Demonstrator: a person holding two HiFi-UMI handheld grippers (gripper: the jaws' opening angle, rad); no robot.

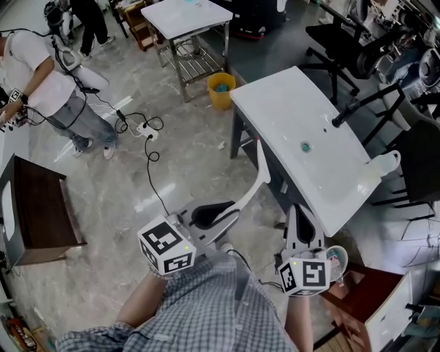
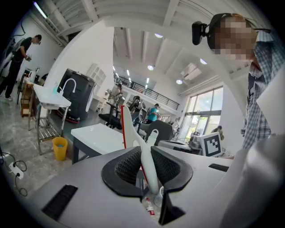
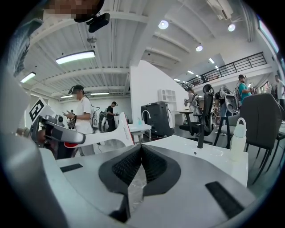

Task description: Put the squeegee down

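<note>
A white squeegee (image 1: 251,187) with a red strip along its blade stands up from my left gripper (image 1: 217,214), which is shut on its handle. In the left gripper view the handle (image 2: 148,171) is pinched between the black pads and the blade (image 2: 128,127) rises beyond them. My right gripper (image 1: 302,212) is shut with nothing in it, close to the near end of the white sink basin (image 1: 302,130). The right gripper view shows its pads (image 3: 141,156) pressed together, and the squeegee (image 3: 109,134) passes across at the left.
A black faucet (image 1: 347,113) and a white bottle (image 1: 385,163) stand on the sink. Behind it are a yellow bin (image 1: 221,89) and a metal table (image 1: 185,17). A cable with a power strip (image 1: 146,130) lies on the floor. A person (image 1: 41,75) stands far left, near a brown table (image 1: 38,206).
</note>
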